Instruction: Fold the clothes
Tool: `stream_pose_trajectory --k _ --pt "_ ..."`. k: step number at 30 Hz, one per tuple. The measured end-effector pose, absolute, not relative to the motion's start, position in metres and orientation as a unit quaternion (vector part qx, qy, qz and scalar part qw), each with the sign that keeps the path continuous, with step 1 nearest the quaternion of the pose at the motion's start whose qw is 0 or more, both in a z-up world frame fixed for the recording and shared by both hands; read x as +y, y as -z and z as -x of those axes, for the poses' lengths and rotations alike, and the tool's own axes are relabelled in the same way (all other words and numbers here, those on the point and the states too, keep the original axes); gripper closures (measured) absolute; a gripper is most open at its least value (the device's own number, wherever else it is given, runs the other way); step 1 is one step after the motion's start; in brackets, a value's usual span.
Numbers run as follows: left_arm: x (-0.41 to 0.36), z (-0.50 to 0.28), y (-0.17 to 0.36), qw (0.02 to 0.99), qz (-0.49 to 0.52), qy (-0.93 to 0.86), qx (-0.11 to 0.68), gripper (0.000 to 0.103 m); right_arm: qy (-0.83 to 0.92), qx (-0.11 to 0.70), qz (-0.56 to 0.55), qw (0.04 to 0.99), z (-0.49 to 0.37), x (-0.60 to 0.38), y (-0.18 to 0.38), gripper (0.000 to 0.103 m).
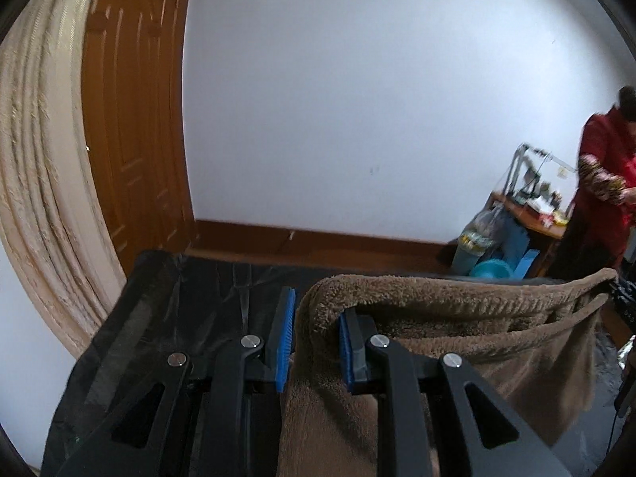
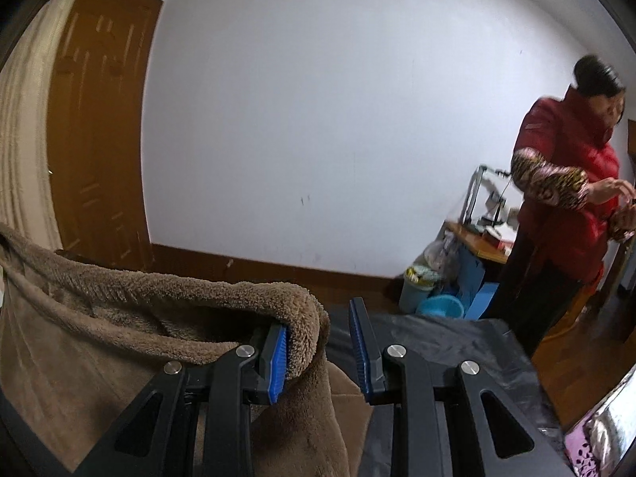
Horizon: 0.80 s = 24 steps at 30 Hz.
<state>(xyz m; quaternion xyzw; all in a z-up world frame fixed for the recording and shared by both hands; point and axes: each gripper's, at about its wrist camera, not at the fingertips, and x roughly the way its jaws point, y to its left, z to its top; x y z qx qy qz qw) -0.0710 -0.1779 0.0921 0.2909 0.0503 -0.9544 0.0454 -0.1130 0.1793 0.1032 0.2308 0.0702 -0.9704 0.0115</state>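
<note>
A brown fleece garment (image 1: pixel 457 330) hangs stretched between my two grippers above a black-covered table (image 1: pixel 190 298). In the left wrist view its thick edge drapes over the right blue pad (image 1: pixel 346 353) and falls through the gap of my left gripper (image 1: pixel 316 318); the jaws stand apart. In the right wrist view the garment (image 2: pixel 139 318) is draped over the left blue pad (image 2: pixel 278 361) of my right gripper (image 2: pixel 322 326), whose jaws also stand apart, and it hangs down at the left.
A person in a red vest (image 2: pixel 564 183) stands at the right by a small wooden table (image 2: pixel 481 242). A bin (image 2: pixel 417 290), a blue basin (image 2: pixel 441 306) and blue boxes sit on the floor. A brown door (image 1: pixel 135 127) is at the left.
</note>
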Motion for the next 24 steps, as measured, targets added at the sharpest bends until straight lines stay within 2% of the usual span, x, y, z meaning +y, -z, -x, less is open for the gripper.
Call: stream_pose_trajectory --k 10,14,16,18,21,24 --pt "-0.161 0.16 -0.007 0.068 -0.378 0.922 0.036 0.08 0.94 0.058 -0.337 0.004 0.214 0.181 -0.01 0.074" --pt "-0.158 0.182 0.025 0.08 -0.412 0.907 0.027 0.076 0.925 0.057 -0.376 0.004 0.231 0.182 0.023 0.074" --pt "-0.157 0.191 0.042 0.094 -0.435 0.895 0.02 0.065 0.917 0.058 -0.395 0.006 0.235 0.18 0.034 0.074" --pt "-0.156 0.195 0.053 0.11 -0.448 0.887 0.011 0.047 0.91 0.057 -0.411 0.011 0.24 0.181 0.039 0.07" --pt "-0.159 0.193 0.051 0.116 -0.453 0.884 0.015 0.036 0.907 0.045 -0.42 0.013 0.238 0.185 0.039 0.041" --pt "-0.167 0.184 0.043 0.083 -0.453 0.887 0.039 0.029 0.914 0.006 -0.403 0.033 0.227 0.196 0.028 0.039"
